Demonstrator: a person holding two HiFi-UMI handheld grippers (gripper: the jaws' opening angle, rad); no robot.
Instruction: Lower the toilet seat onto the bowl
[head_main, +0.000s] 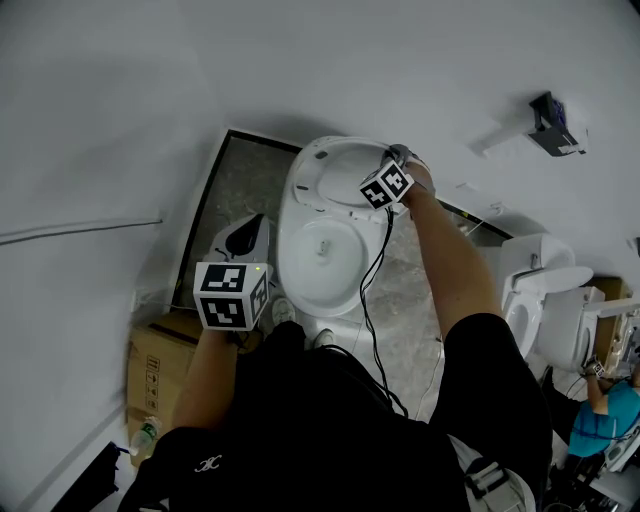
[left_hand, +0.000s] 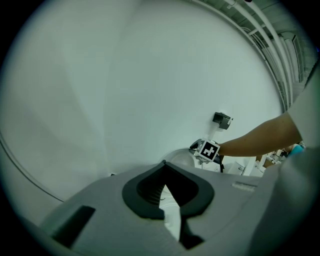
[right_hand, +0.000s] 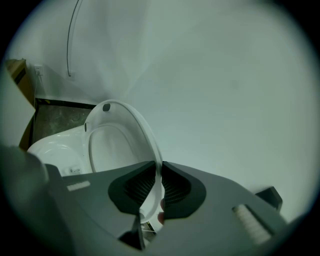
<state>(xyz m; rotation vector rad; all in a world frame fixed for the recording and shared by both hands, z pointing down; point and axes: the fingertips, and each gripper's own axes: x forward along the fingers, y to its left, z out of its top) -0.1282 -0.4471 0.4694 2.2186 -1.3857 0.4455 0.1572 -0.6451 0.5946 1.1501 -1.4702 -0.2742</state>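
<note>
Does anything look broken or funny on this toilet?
Nothing looks broken or spilled. The toilet seat is standing up off the bowl, with the fingers of the right gripper clamped on its rim.

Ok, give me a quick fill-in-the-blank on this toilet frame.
1. The seat stands ____, not down on the bowl.
2. The right gripper is shut on the seat's ____.
3. The left gripper, held off to the side, holds ____.

Missing words: raised; rim; nothing.
</note>
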